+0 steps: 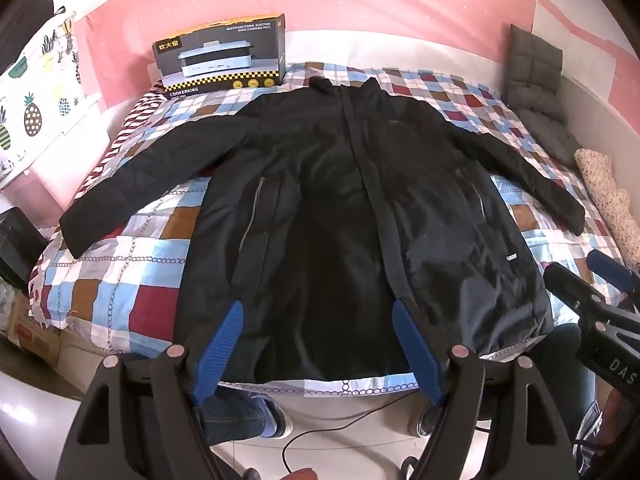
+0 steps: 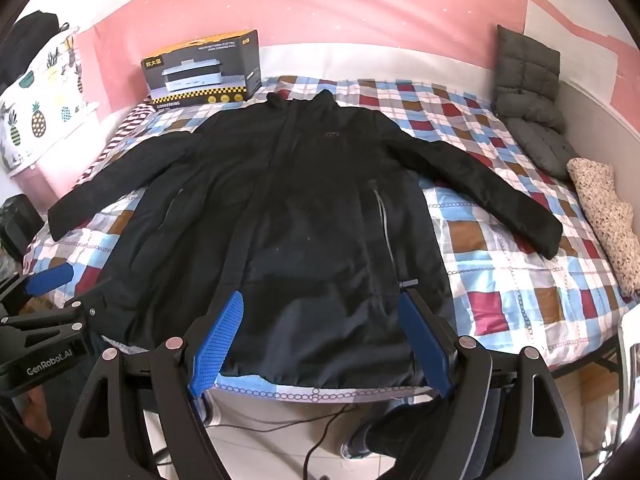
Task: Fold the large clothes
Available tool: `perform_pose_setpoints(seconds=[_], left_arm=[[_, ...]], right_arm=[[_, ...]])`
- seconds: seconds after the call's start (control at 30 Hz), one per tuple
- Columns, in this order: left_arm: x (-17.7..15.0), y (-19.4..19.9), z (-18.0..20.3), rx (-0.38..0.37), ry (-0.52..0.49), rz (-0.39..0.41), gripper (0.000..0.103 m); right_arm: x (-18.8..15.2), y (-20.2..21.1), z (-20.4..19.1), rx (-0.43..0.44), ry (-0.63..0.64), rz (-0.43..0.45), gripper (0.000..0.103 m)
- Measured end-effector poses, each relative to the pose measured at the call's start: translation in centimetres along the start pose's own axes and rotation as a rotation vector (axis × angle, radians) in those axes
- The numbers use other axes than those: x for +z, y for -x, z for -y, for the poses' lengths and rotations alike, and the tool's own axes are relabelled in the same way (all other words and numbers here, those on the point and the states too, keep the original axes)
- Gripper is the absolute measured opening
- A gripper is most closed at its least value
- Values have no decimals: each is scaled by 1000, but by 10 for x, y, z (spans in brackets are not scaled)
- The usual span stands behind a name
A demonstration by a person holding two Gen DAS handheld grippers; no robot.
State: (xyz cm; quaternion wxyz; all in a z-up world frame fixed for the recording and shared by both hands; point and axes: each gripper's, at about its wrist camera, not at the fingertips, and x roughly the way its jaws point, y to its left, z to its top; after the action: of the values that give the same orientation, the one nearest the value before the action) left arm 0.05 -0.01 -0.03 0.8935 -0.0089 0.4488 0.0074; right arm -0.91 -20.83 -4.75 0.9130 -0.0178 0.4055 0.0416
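A large black jacket (image 1: 344, 200) lies face up and spread flat on the checked bed (image 1: 132, 264), collar at the far end, both sleeves stretched out to the sides. It also shows in the right wrist view (image 2: 304, 216). My left gripper (image 1: 318, 312) is open and empty, held above the jacket's hem near the bed's front edge. My right gripper (image 2: 320, 300) is open and empty, above the hem a little further right. Each gripper shows at the edge of the other's view: the right one (image 1: 600, 280) and the left one (image 2: 44, 284).
A black and yellow appliance box (image 1: 220, 56) stands at the head of the bed, left of the collar. Grey cushions (image 1: 536, 80) and a speckled pillow (image 1: 608, 196) lie along the right wall. A pineapple-print cloth (image 1: 36, 96) hangs at left. A cable (image 2: 320, 432) runs over the floor below.
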Motion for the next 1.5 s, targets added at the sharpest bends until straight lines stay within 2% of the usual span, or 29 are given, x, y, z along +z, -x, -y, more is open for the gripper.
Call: perform_pose_setpoints(seconds=[1.5], left_arm=[[-7,-2,-2,-9,6,5,79]], right_arm=[[-1,-1,-1,0,3,-3,80]])
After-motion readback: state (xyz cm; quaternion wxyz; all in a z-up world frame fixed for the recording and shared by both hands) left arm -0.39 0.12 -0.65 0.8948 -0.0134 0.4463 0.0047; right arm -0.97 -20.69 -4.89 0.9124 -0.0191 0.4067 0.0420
